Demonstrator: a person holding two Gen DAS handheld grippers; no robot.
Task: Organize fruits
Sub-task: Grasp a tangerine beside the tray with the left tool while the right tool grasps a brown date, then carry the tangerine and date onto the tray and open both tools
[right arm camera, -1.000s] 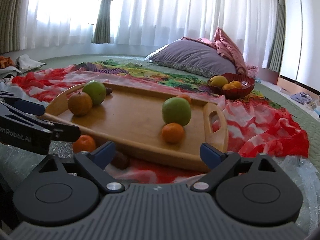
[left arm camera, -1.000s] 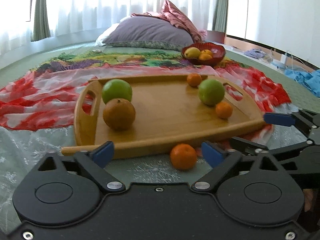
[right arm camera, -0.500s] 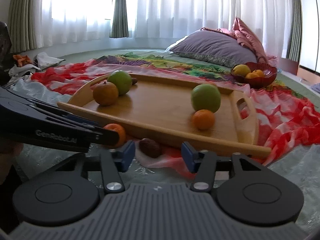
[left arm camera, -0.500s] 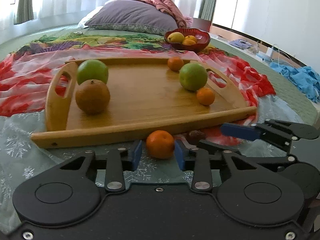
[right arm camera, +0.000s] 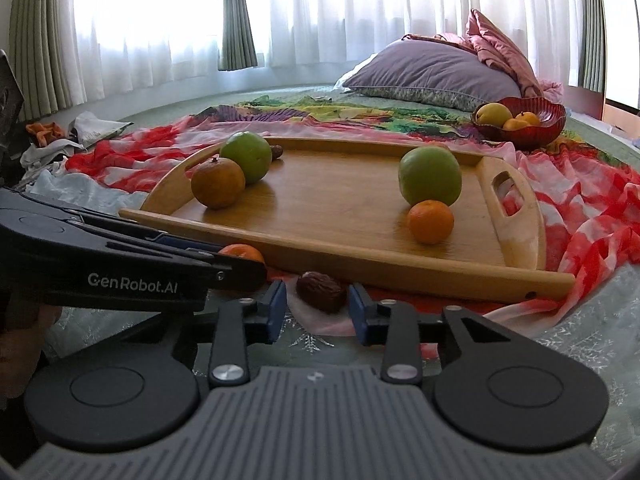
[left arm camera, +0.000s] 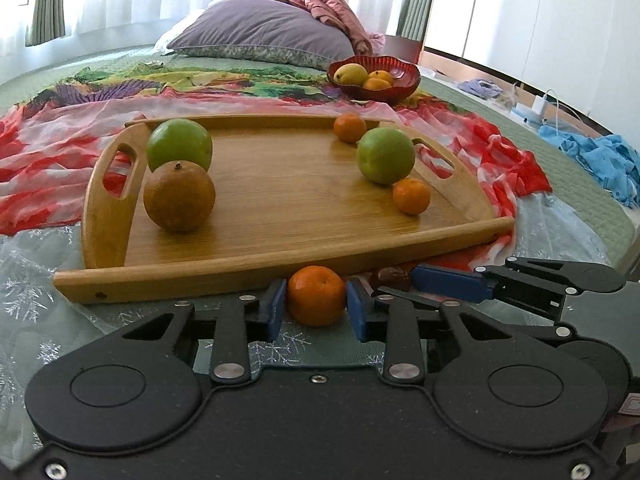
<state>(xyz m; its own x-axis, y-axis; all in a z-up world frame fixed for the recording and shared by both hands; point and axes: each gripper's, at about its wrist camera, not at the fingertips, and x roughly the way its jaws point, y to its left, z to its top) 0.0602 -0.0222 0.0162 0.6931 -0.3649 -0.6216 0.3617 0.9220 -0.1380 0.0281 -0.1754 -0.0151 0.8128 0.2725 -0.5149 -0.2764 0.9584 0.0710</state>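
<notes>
A wooden tray [left arm camera: 304, 256] lies on the bed and holds two green fruits [left arm camera: 179, 145] [left arm camera: 385, 155], a brown orange [left arm camera: 179, 196] and two small mandarins [left arm camera: 411, 196] [left arm camera: 349, 127]. My left gripper [left arm camera: 316, 306] is shut on a mandarin [left arm camera: 316, 295] on the cloth just before the tray's near rim. My right gripper [right arm camera: 317, 307] has its pads on either side of a dark brown date [right arm camera: 321, 292] beside the tray [right arm camera: 360, 256]; a small gap shows on each side. The mandarin [right arm camera: 242, 251] is partly hidden behind the left gripper in the right wrist view.
A red bowl [left arm camera: 374, 80] with yellow and orange fruits sits beyond the tray, near a purple pillow [left arm camera: 264, 36]. A red patterned scarf [left arm camera: 48, 152] lies under and around the tray. Blue clothes [left arm camera: 600, 160] lie at the bed's right side. Another date [right arm camera: 276, 151] rests at the tray's far edge.
Both grippers moved forward and narrowed from wide open. The left one closed onto the mandarin; the right one closed in around the date.
</notes>
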